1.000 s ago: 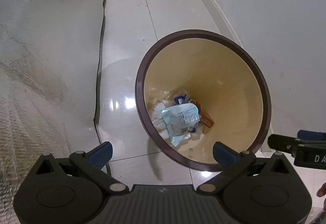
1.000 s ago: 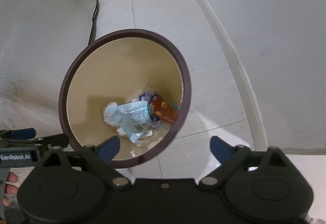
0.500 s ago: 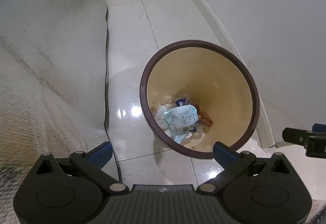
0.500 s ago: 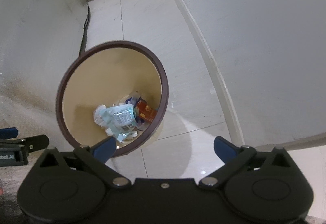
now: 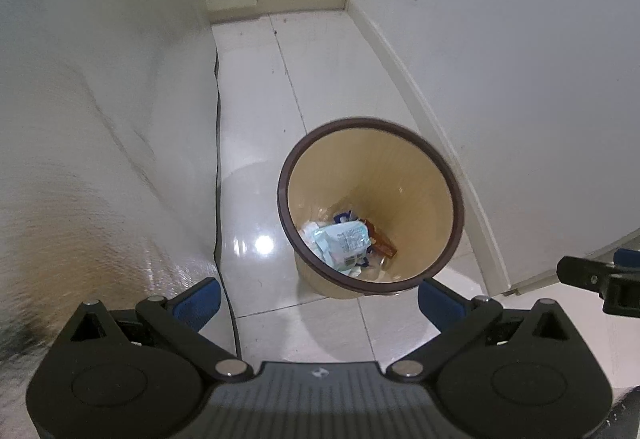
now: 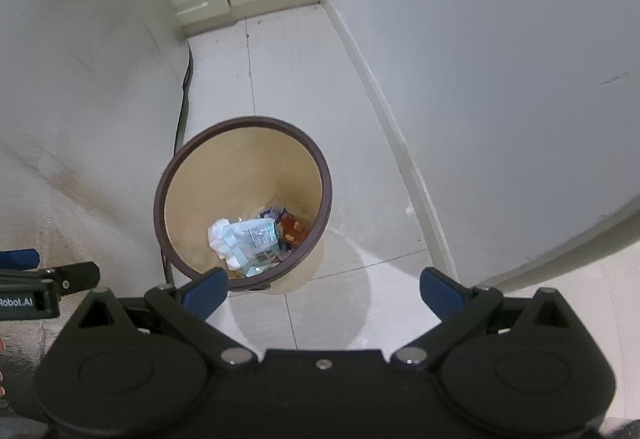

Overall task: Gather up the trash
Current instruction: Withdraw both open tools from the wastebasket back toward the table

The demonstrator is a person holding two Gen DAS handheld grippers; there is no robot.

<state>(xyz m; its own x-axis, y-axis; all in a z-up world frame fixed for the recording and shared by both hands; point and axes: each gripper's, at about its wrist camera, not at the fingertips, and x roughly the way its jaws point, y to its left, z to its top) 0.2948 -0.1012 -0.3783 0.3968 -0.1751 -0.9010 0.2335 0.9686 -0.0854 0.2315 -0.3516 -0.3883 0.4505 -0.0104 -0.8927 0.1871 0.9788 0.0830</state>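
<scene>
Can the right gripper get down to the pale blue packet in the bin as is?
Probably yes. The right gripper is open and empty, the bin has no lid, and the pale blue packet lies on top of the trash.

A glossy tiled floor (image 5: 256, 143) mirrors a lamp beside a smooth tan plastic bin (image 5: 420, 195) with a dark brown rim, holding crinkled shiny wrappers (image 6: 256, 239) and crumpled white paper (image 6: 218, 235).
</scene>
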